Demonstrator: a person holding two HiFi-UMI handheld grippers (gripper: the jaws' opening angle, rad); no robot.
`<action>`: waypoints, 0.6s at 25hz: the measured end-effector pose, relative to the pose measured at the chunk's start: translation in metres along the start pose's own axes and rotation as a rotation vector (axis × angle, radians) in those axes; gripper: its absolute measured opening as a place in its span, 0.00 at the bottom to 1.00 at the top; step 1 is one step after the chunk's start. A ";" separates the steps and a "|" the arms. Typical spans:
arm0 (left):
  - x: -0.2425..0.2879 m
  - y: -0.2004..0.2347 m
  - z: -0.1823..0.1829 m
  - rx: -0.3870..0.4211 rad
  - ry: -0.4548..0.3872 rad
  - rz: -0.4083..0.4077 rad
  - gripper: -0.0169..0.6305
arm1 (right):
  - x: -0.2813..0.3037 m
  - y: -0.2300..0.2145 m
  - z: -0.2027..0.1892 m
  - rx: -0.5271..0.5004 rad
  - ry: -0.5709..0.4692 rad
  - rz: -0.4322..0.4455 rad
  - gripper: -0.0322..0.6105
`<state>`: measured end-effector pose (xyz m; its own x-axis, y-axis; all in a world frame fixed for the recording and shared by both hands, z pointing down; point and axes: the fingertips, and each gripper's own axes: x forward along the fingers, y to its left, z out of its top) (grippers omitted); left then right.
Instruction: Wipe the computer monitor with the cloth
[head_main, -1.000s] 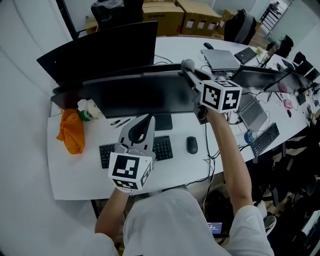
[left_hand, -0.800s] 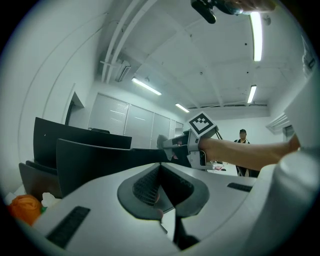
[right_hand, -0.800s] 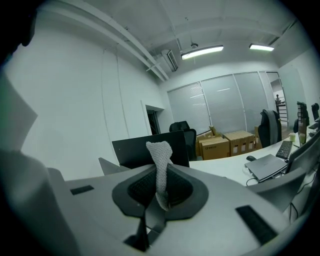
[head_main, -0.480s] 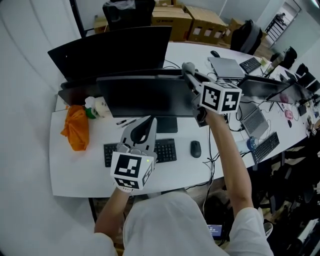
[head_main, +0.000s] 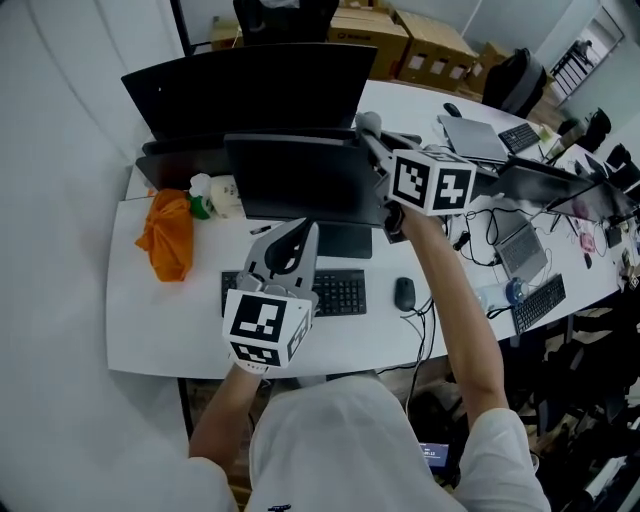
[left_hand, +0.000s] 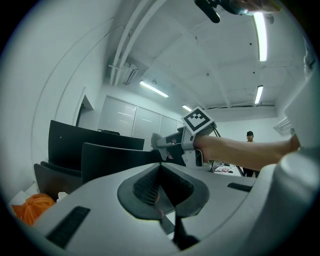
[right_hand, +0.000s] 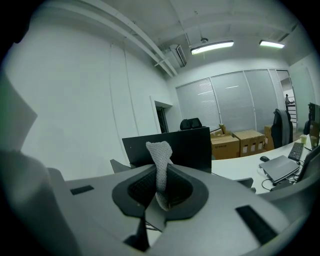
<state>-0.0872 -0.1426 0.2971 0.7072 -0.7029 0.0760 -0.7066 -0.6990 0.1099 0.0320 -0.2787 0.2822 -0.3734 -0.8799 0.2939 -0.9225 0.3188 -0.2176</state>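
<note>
The dark computer monitor (head_main: 300, 178) stands on the white desk (head_main: 150, 320), facing me. At the monitor's upper right corner my right gripper (head_main: 372, 140) is shut on a small grey mesh cloth (head_main: 367, 123). In the right gripper view the cloth (right_hand: 160, 160) sticks up from between the closed jaws of the right gripper (right_hand: 159, 176). My left gripper (head_main: 300, 232) hovers over the keyboard (head_main: 335, 292), below the screen, shut on nothing. The left gripper view shows its jaws (left_hand: 161, 172) pressed together, with the monitor (left_hand: 112, 159) behind them.
A second black monitor (head_main: 250, 85) stands back to back behind the first. An orange cloth (head_main: 168, 235) and a white bottle (head_main: 222, 195) lie at the desk's left. A mouse (head_main: 404, 293) sits right of the keyboard. Laptops (head_main: 475, 140) and cardboard boxes (head_main: 370, 30) lie beyond.
The head view has swung, so the desk sits further right and lower in the frame. Both grippers keep nearly the same places against the monitor and keyboard.
</note>
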 end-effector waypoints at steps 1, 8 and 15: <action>-0.002 0.003 0.000 -0.001 0.001 0.007 0.05 | 0.003 0.004 0.001 -0.005 0.000 0.000 0.11; -0.021 0.024 -0.003 -0.015 -0.003 0.058 0.06 | 0.019 0.024 0.003 -0.025 0.006 -0.020 0.11; -0.037 0.041 -0.007 -0.019 0.000 0.095 0.05 | 0.040 0.051 -0.001 -0.048 0.028 -0.025 0.11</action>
<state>-0.1423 -0.1440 0.3058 0.6370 -0.7659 0.0870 -0.7699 -0.6266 0.1208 -0.0302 -0.2972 0.2842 -0.3521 -0.8777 0.3250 -0.9350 0.3138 -0.1653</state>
